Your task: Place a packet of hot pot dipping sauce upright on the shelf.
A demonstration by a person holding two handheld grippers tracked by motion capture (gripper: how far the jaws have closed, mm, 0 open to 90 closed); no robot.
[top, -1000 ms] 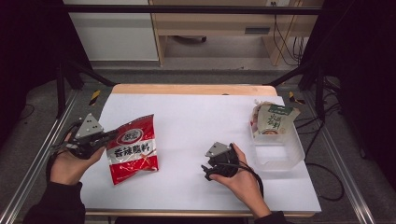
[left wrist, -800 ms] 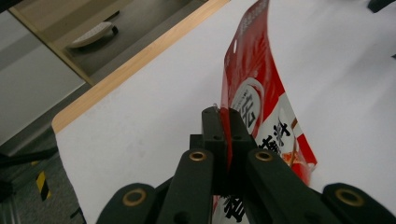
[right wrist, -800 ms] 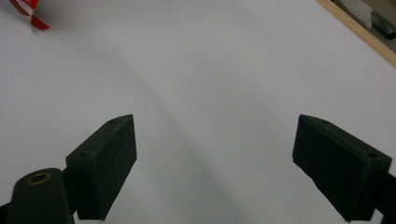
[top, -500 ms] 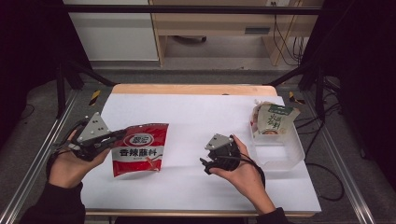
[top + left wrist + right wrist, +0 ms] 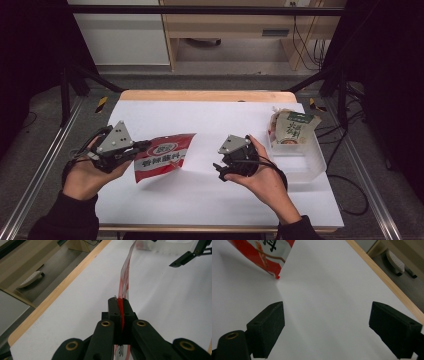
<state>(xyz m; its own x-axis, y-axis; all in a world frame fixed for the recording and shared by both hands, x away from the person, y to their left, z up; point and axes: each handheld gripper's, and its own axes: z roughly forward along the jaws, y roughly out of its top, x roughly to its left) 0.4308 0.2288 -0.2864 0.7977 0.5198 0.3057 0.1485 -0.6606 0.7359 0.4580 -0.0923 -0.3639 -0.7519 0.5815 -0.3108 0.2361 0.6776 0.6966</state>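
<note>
Our left gripper (image 5: 142, 146) has its jaws clamped on the edge of the red sachet (image 5: 162, 157), which hangs lifted left of the clear tub (image 5: 300, 165); our right gripper (image 5: 220, 170) gapes wide, empty. We should carry it level toward the tub (gently). Compared with before, the sachet has risen and swung sideways.

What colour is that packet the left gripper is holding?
The packet is red with a white band of printing, best seen in the high view.
</note>
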